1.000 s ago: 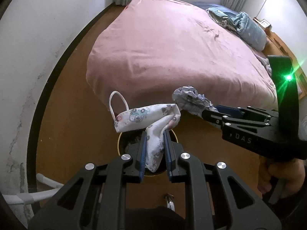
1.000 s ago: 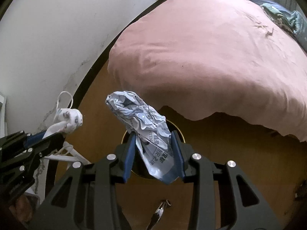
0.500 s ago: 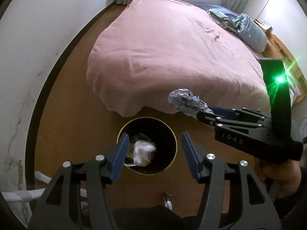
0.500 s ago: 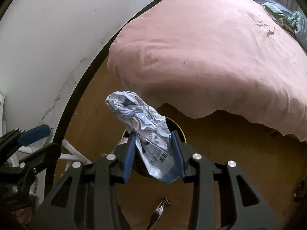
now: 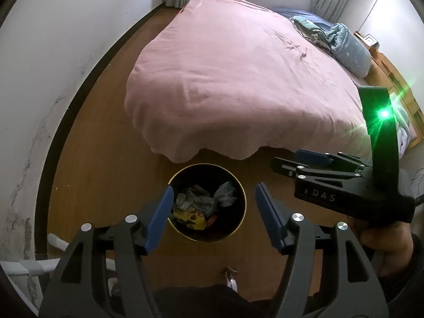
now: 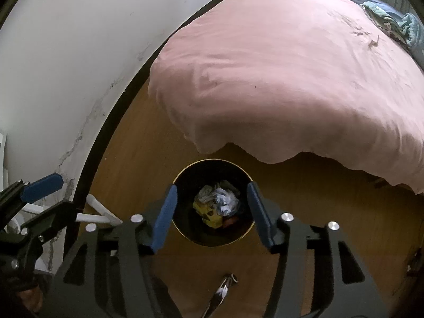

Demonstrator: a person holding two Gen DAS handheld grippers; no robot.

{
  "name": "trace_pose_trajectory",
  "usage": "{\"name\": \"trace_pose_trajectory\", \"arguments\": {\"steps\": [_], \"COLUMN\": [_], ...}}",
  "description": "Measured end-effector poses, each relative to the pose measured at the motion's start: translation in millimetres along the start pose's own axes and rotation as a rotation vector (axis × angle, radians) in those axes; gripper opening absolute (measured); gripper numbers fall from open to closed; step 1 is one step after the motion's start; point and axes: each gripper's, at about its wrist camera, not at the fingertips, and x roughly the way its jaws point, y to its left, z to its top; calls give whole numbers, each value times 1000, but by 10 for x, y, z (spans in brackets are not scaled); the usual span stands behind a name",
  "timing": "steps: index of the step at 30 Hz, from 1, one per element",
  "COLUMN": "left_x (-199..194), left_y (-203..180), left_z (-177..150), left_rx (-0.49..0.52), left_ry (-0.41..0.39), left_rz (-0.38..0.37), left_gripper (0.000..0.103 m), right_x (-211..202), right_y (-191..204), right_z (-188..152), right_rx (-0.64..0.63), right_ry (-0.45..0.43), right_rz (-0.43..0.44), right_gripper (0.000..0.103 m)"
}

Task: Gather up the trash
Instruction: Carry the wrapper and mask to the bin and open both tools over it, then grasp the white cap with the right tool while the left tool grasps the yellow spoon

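Over the round black bin [image 6: 212,241] on the wooden floor [image 5: 100,159], both grippers are hovering: the left gripper [image 5: 212,214] and right gripper [image 6: 210,213] are gaping wide, gripping nothing. Crumpled paper [image 6: 225,201] and a yellow wrapper [image 6: 208,213] are sitting inside the bin, just beside the pink bed [image 5: 238,79].

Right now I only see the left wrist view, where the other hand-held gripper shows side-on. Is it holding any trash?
Observer: No. In the right wrist view the right hand-held gripper has both blue pads spread wide, with nothing between them.
Operator: So where is it pointing?
Observer: At the trash bin on the floor. The bin's round opening sits framed between the two pads.
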Motion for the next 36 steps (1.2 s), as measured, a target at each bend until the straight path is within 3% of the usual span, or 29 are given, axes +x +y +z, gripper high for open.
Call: {"name": "trace_pose_trajectory", "arguments": {"steps": [5, 11, 14, 17, 22, 26, 30, 33, 36], "left_x": [-38, -276, -580, -1129, -2256, -3006, -3710, -4065, -4326], "left_y": [-18, 3, 74, 208, 676, 1180, 1748, 2013, 2207], "left_z": [-15, -94, -164, -362, -1071, -1839, -2839, -3446, -4008], "left_rx": [13, -3, -49, -105, -230, -339, -529, -653, -762], "left_ry": [-16, -80, -104, -173, -294, -328, -337, -349, -359], "left_rz": [12, 58, 81, 98, 223, 424, 591, 661, 704], "left_gripper": [67, 91, 93, 96, 96, 96, 96, 96, 96], "right_x": [10, -101, -211, -410, -912, -1318, -1602, -1751, -1794], "right_y": [36, 74, 159, 389, 1223, 2205, 3324, 4198, 4865], "right_z": [2, 14, 15, -43, -269, -680, -1182, -1601, -1949], "right_rx": [-10, -13, -30, -86, -280, -535, -786, -968, -1097], "right_ry": [-10, -69, -113, -160, -220, -224, -114, -10, 43], "right_rz": [-3, -36, -32, -4, 191, 388, 650, 806, 849], "right_gripper": [68, 85, 88, 88, 88, 88, 88, 88, 88]}}
